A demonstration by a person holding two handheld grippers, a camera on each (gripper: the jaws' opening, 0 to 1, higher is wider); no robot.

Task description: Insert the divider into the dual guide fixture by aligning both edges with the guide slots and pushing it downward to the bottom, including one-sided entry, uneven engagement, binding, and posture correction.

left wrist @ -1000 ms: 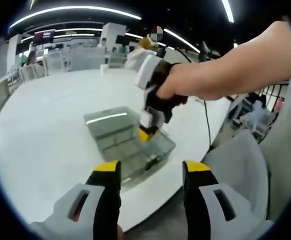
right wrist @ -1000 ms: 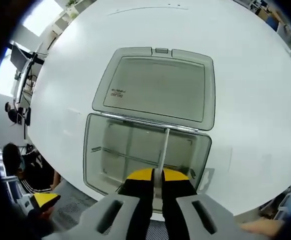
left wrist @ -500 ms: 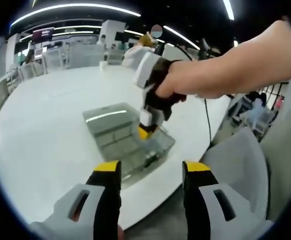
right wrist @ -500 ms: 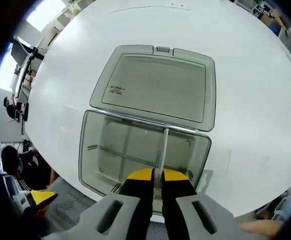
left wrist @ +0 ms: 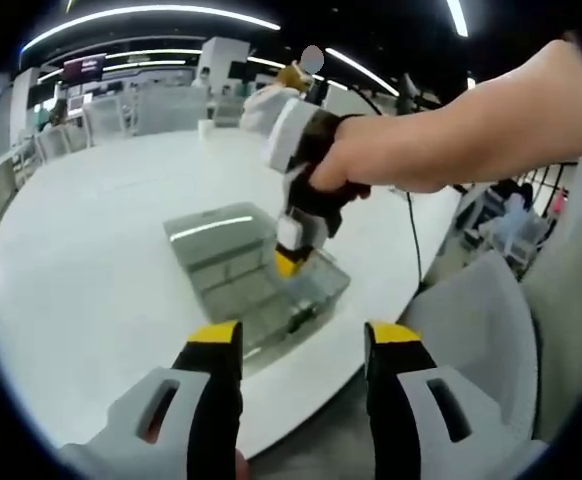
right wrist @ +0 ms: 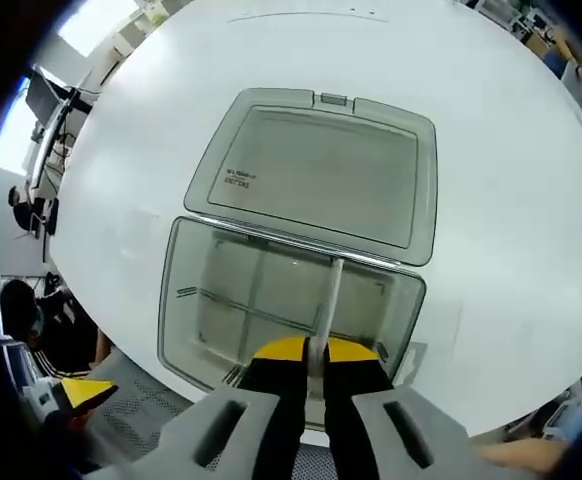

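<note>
In the right gripper view, the right hand-held gripper (right wrist: 308, 352) rose from 6 o'clock with its yellow-tipped jaws pressed together on the near end of the divider (right wrist: 326, 305), a thin pale strip standing on edge; the pinched end was hidden between the jaws. The strip ran away toward 12 o'clock inside the clear plastic box (right wrist: 186, 305), reaching its far wall, while the near wall was partly covered by the gripper, so how deep the strip sat in its guide slots was hard to make out. Other thin partitions (right wrist: 233, 300) crossed the box at 9 o'clock of the strip. Beyond the box, its hinged lid (right wrist: 316, 165) lay open flat on the white desk (right wrist: 511, 200), a small label near one corner too small to read. In the left gripper view, the left hand-held gripper (left wrist: 304, 345) hung at 6 o'clock with jaws spread, holding nothing, short of the desk edge; farther off a hand (left wrist: 356, 165) gripped the right tool above the box.
</note>
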